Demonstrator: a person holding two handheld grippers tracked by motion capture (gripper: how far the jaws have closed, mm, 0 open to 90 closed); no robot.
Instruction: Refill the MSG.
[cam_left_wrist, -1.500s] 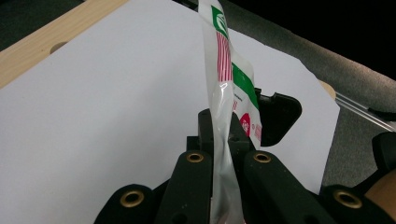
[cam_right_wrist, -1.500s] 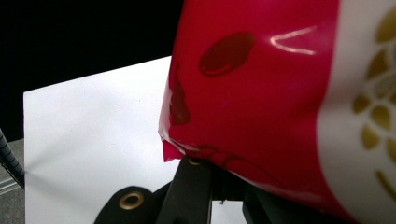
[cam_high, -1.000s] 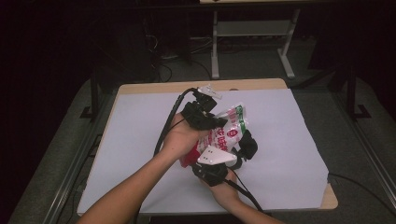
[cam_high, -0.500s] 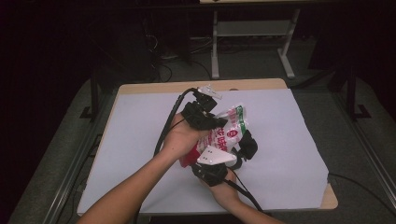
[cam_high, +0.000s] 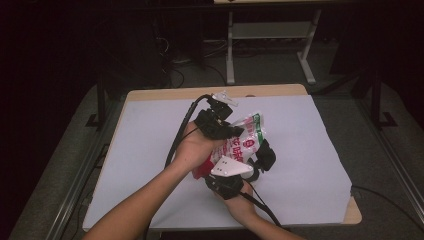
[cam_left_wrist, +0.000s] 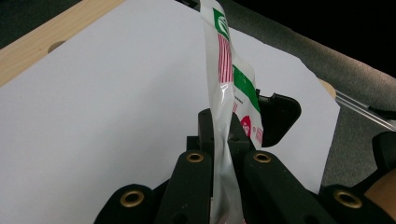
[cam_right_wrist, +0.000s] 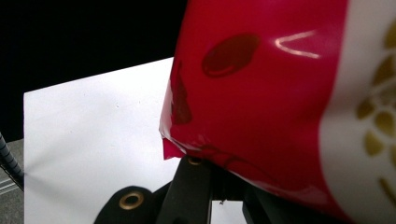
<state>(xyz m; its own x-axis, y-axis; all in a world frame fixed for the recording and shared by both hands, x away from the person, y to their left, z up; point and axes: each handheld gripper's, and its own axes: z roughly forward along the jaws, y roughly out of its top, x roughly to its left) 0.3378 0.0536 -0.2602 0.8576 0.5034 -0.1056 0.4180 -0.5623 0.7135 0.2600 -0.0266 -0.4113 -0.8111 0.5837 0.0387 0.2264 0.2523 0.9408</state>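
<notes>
- Snack bag (cam_high: 242, 142), one: plastic pouch printed in white, red and green, sealed as far as can be seen; contents hidden. Held above the middle of the desk (cam_high: 150, 150) between two grippers, clear of the surface.
- Left gripper (cam_high: 225, 131), one: jaws pressed together, pinching the bag's white-and-green edge; in the left gripper view the film (cam_left_wrist: 224, 93) rises thin and upright from between the jaws.
- Right gripper (cam_high: 235, 175), one: jaws closed on the bag's red end; in the right gripper view the red panel (cam_right_wrist: 261, 102) covers most of the jaw tips, so the exact contact is hard to make out.
- Hands, two: left hand (cam_high: 192, 147) and right hand (cam_high: 245, 210), forearms cut off at the lower edge of the high view.
- Desk, one: wooden top under a white sheet (cam_high: 310, 150).
- Cables, two: one cable (cam_high: 180, 135) trails from each gripper.
- Background: dark floor, a pale frame (cam_high: 270, 45) beyond the desk, details indistinct.
</notes>
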